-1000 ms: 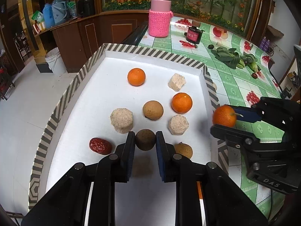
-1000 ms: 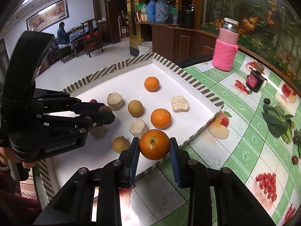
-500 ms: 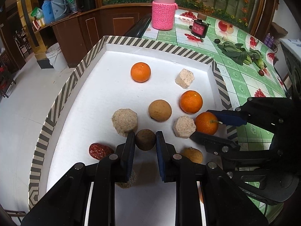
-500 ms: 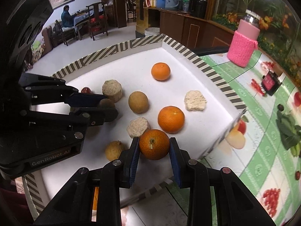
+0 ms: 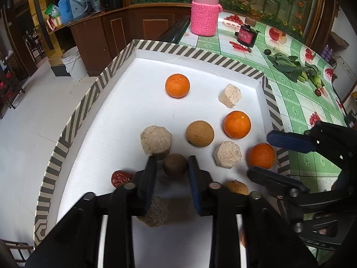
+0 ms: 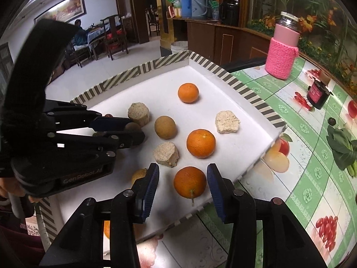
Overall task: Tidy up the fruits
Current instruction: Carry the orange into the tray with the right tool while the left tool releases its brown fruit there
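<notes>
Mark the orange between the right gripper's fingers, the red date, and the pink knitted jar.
orange [image 6: 189, 182]: right wrist view, middle of its peel.
red date [image 5: 120, 177]: left wrist view, visible wrinkled top.
pink knitted jar [image 5: 204, 17]: left wrist view, front of the knitted sleeve.

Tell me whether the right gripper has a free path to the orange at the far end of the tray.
Probably yes. The right gripper stands open around the near orange, pads clear. The far orange sits apart from other items, so lifting over the middle orange should reach it.

A green fruit-print table [image 6: 312, 174] carries a striped-rim tray [image 6: 252, 98], pink-sleeved jar [image 6: 282, 53] and greens [image 6: 341, 147].
</notes>
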A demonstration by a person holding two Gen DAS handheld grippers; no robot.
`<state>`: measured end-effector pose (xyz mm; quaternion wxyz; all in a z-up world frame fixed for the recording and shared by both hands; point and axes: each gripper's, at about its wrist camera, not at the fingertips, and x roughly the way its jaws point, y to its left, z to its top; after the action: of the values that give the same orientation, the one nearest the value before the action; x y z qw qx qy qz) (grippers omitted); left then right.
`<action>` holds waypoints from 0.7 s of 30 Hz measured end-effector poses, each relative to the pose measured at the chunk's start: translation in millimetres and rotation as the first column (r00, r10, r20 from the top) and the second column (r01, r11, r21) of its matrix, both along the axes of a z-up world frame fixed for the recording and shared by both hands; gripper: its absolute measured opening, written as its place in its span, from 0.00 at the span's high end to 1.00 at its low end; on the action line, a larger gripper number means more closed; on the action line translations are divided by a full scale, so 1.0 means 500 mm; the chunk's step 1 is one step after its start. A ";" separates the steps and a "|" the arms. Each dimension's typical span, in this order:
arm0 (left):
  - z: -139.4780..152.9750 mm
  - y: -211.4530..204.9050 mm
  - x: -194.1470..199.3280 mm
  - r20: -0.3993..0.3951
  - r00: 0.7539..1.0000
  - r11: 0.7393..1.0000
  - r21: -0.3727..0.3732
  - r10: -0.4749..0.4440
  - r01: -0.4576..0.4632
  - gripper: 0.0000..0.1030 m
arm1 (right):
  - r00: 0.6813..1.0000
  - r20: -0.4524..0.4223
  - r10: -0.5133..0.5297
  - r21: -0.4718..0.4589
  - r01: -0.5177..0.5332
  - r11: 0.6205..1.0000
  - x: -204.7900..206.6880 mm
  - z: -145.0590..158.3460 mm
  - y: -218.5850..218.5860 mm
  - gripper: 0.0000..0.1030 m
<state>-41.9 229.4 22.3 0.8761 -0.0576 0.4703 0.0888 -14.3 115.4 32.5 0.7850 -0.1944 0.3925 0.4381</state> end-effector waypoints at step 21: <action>0.073 -0.058 -0.082 0.262 0.964 0.985 0.143 0.055 -0.095 0.21 | 0.980 0.049 -0.194 0.150 0.184 0.971 -0.054 0.035 -0.090 0.25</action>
<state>-82.8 200.6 58.8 0.9274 -0.0184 0.3420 0.1501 -41.5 70.6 50.1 0.8471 -0.1123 0.3516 0.3823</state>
